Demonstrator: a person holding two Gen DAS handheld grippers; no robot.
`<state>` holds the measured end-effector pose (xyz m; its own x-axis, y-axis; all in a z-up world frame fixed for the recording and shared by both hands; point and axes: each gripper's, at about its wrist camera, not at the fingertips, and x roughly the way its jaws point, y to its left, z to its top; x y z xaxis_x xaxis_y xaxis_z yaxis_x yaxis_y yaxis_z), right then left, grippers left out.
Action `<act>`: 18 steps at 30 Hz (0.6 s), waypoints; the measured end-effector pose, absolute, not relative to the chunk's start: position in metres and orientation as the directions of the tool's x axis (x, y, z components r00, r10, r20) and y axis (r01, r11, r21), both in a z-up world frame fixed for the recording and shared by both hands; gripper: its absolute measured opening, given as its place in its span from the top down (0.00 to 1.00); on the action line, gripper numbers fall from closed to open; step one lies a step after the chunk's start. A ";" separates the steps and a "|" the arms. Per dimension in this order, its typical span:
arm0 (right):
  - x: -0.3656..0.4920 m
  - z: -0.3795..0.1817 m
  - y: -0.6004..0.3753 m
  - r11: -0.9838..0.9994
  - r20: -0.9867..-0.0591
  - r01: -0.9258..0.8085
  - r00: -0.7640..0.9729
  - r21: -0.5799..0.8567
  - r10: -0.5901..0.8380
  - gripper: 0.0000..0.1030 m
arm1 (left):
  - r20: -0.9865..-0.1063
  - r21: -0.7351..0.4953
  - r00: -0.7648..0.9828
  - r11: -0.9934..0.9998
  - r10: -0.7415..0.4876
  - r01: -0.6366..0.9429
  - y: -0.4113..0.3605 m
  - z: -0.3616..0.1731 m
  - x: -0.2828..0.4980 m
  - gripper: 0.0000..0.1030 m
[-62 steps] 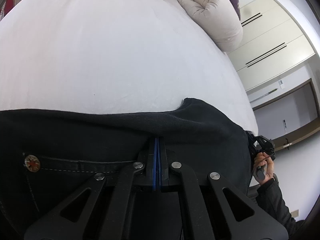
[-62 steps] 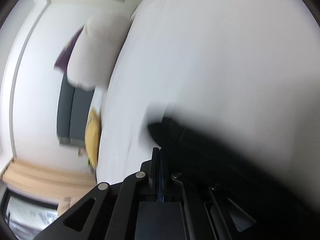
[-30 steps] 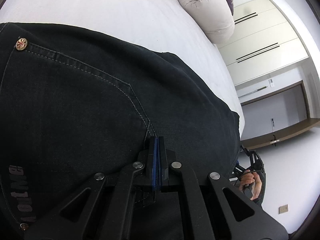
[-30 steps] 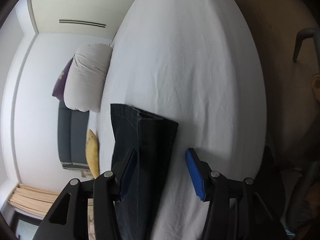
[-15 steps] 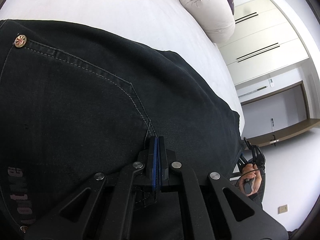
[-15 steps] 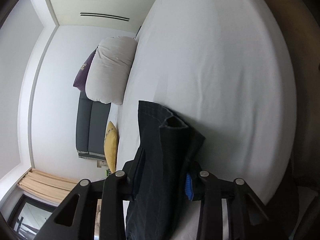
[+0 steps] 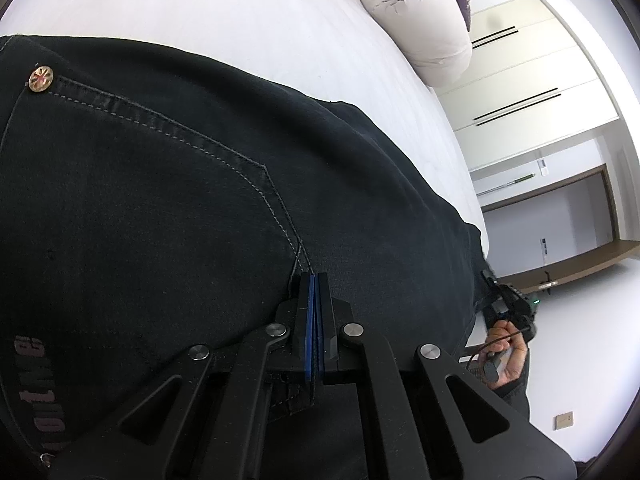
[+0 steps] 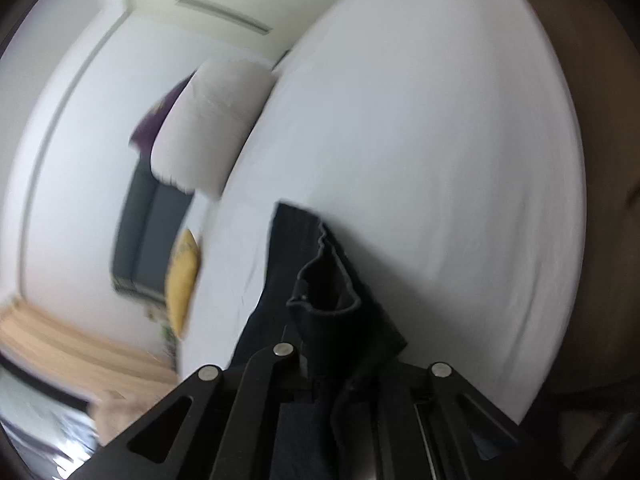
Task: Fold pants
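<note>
Black denim pants [image 7: 200, 200] lie spread over the white bed [image 7: 200, 8] and fill most of the left wrist view, back pocket and brass rivet [image 7: 41, 78] up. My left gripper [image 7: 315, 280] is shut on the pants at the pocket seam, blue pads pressed together. In the right wrist view the leg end of the pants [image 8: 320, 280] is bunched and lifted off the bed [image 8: 440, 160]. My right gripper [image 8: 340, 364] is closing on that hem, which hides its pads. The right gripper [image 7: 508, 308] and the hand [image 7: 504, 360] holding it show past the pants' far end.
A beige pillow [image 7: 420, 20] lies at the head of the bed, with a purple cushion [image 8: 156, 128] behind it and a yellow cushion [image 8: 182, 280] nearby. White wardrobe doors [image 7: 540, 80] stand beyond. A dark headboard [image 8: 148, 232] is at the left.
The right gripper's jaws went from wide open around the leg end to closed on it, and it rolled and rose, lifting the hem. The left gripper stayed put.
</note>
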<state>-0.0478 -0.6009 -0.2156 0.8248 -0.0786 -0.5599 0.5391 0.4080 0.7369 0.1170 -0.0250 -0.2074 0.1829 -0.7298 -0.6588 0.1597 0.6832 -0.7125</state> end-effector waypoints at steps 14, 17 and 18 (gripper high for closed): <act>0.045 -0.198 -0.300 0.945 -0.751 0.066 0.590 -0.321 -0.296 0.95 | -0.641 -0.746 0.158 0.658 -0.752 0.105 -0.026 -0.202 0.118 1.00; 0.041 -0.233 -0.271 0.856 -0.703 -0.005 0.573 -0.518 -0.422 0.95 | -0.620 -0.769 0.135 0.633 -0.773 0.089 -0.031 -0.199 0.117 1.00; 0.039 -0.234 -0.272 0.856 -0.699 0.000 0.578 -0.517 -0.422 0.95 | -0.607 -0.781 0.131 0.619 -0.784 0.084 -0.033 -0.197 0.118 0.99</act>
